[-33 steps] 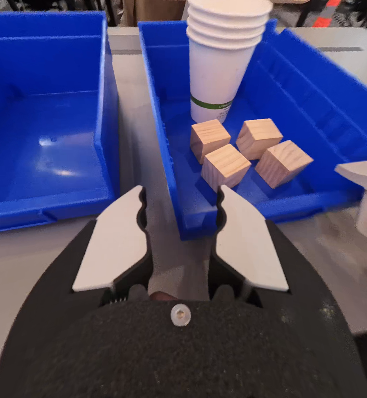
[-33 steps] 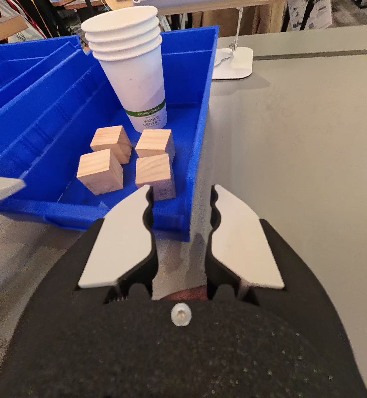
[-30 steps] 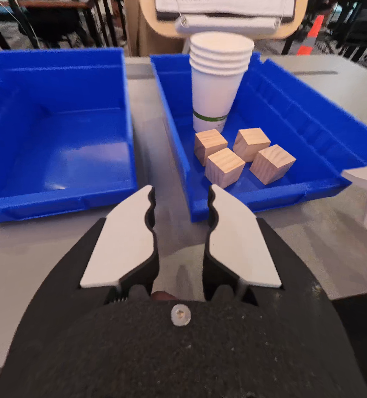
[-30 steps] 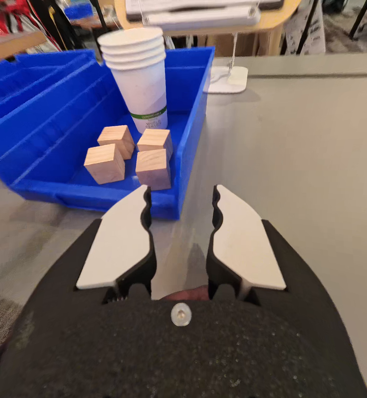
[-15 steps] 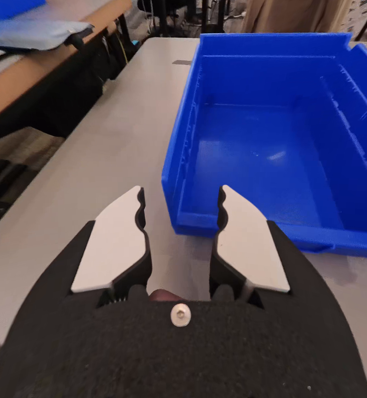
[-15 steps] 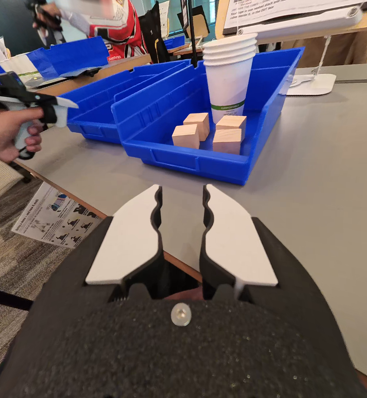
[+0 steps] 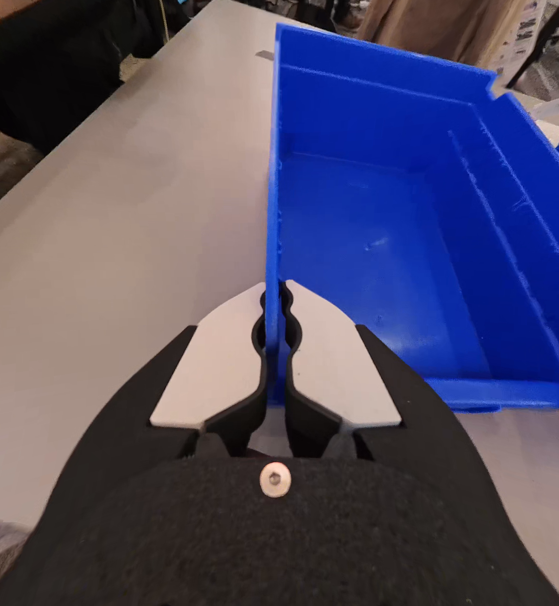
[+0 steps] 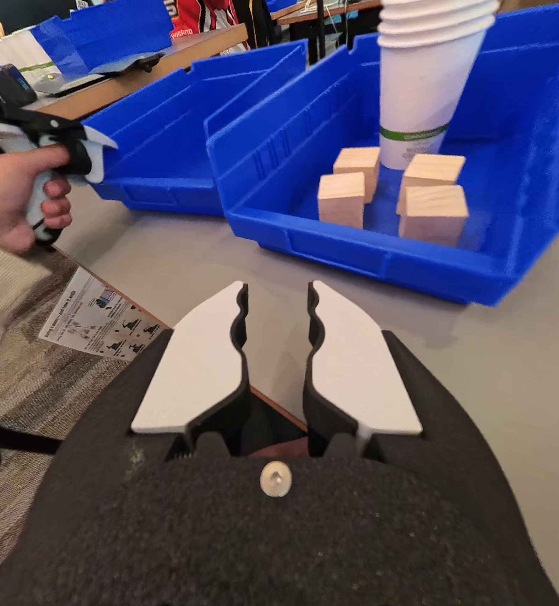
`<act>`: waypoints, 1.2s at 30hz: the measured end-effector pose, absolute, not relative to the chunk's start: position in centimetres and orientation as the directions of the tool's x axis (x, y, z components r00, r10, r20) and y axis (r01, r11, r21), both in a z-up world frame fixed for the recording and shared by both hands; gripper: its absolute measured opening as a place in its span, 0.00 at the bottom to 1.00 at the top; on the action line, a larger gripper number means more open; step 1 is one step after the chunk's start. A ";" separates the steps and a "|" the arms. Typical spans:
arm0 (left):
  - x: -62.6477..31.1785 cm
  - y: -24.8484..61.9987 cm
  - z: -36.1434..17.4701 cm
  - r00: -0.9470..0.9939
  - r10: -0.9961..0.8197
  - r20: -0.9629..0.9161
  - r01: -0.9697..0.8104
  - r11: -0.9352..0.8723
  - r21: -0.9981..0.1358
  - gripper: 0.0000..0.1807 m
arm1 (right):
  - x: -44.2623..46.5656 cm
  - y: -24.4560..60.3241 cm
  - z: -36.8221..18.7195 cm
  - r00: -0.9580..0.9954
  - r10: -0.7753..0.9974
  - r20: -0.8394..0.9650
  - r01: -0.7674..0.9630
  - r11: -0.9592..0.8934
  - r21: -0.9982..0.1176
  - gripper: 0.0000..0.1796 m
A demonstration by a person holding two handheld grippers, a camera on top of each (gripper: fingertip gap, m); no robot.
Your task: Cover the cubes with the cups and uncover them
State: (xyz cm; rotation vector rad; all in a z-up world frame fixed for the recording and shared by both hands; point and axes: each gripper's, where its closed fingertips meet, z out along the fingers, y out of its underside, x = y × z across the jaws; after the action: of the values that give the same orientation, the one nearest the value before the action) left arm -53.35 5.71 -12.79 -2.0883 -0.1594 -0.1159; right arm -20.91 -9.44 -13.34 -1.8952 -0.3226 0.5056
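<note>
A stack of white paper cups [image 8: 425,82] stands upright in a blue bin [image 8: 370,259], with several wooden cubes [image 8: 342,200] in front of it. My right gripper [image 8: 278,288] is open and empty over the table's front edge, short of that bin. My left gripper [image 7: 273,288] is shut on the left side wall of an empty blue bin [image 7: 273,196], near its front corner. It also shows in the right wrist view [image 8: 107,144], held by a hand at the empty bin [image 8: 160,193]. No cups or cubes show in the left wrist view.
The two bins sit side by side on a grey table [image 7: 124,229]. A printed sheet [image 8: 97,324] lies on the carpet below the table's front edge. Another table with blue bins [image 8: 114,39] stands behind on the left.
My left gripper swung left from the cube bin to the empty bin and shut on its left wall. My right gripper drew back to the table's front edge and stayed open.
</note>
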 end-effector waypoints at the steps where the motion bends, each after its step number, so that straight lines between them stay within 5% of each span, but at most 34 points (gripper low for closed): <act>1: -53.5 4.6 -12.8 0.987 0.086 0.137 0.161 -0.491 -0.856 0.02 | -21.9 -8.9 -13.1 0.878 0.445 -0.176 -0.009 -0.354 -0.935 0.19; 13: -52.5 -7.4 -12.8 0.973 0.144 0.179 0.225 -0.442 -0.868 0.03 | -33.3 -4.5 -11.9 0.897 0.427 -0.113 0.032 -0.317 -0.948 0.31; 19: -51.3 -10.6 -12.7 0.979 0.169 0.110 0.173 -0.428 -0.887 0.03 | -33.5 -4.9 -11.6 0.882 0.440 -0.171 -0.031 -0.308 -0.951 0.06; 22: -50.8 -11.7 -11.9 0.980 0.183 0.081 0.143 -0.360 -0.922 0.03 | -32.9 -4.9 -11.0 0.892 0.415 -0.180 -0.054 -0.299 -0.953 0.02; 29: -46.6 -12.9 -2.3 0.991 0.124 0.050 0.064 -0.110 -0.992 0.03 | -27.8 -7.6 -0.4 0.915 0.381 -0.129 -0.129 -0.024 -0.991 0.02; 36: -30.6 -8.6 7.2 0.986 -0.164 -0.017 -0.013 0.024 -1.000 0.03 | -10.6 -9.4 9.3 0.992 0.118 -0.051 -0.071 0.179 -0.981 0.01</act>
State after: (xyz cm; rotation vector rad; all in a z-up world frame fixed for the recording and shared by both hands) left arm -30.61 -8.61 7.25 -1.5435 0.1408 -0.1176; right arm -10.57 -9.44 9.29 -1.3841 -0.0393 0.1337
